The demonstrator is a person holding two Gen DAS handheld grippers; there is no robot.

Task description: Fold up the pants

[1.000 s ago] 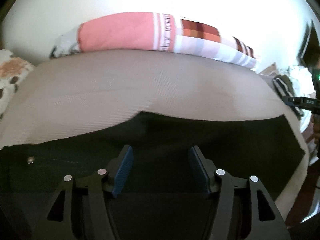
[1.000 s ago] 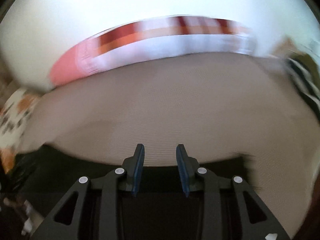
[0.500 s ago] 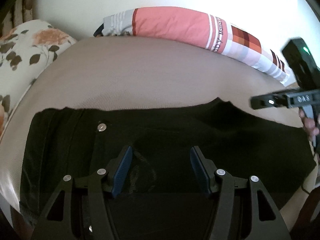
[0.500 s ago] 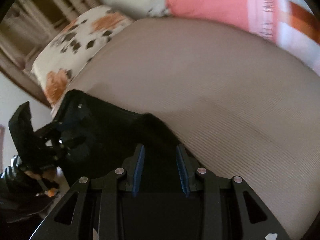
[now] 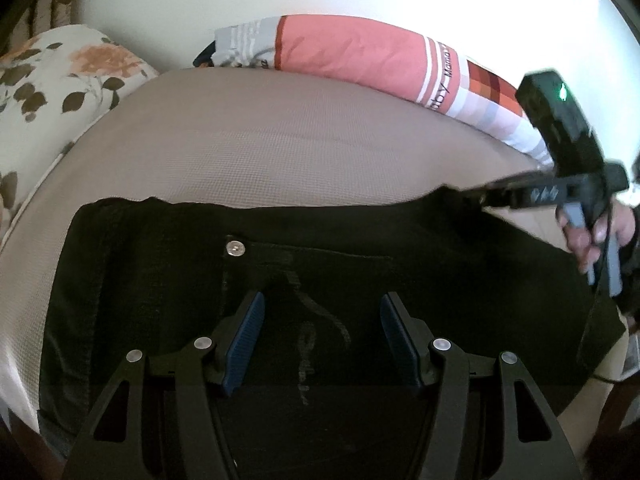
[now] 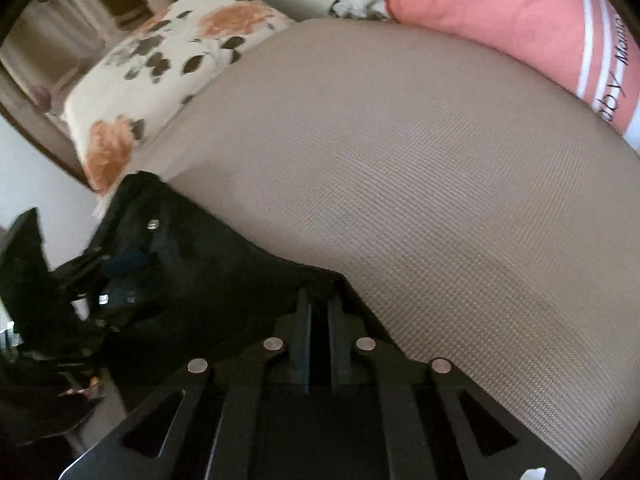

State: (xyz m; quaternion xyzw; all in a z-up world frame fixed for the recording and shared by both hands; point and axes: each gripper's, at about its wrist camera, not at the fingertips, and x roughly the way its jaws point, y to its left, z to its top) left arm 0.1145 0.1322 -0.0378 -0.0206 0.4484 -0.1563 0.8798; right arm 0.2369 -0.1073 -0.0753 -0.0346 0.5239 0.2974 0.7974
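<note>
We note a taupe woven bed surface (image 5: pixel 280 152) against a white wall. The left gripper (image 5: pixel 320 336) stands released, its blue pads well apart above the black pants (image 5: pixel 400 280), touching nothing we can confirm. The right gripper (image 6: pixel 319 320) is clenched on the pants' far edge, fabric pinched between the fingers. The pants lie flat, long axis running across both finger lines, metal button (image 5: pixel 235 248) beyond the left pad. A pink pillow (image 5: pixel 352 52) and floral pillow (image 5: pixel 52 92) lie well beyond the fingertips, clear of the pants.
</note>
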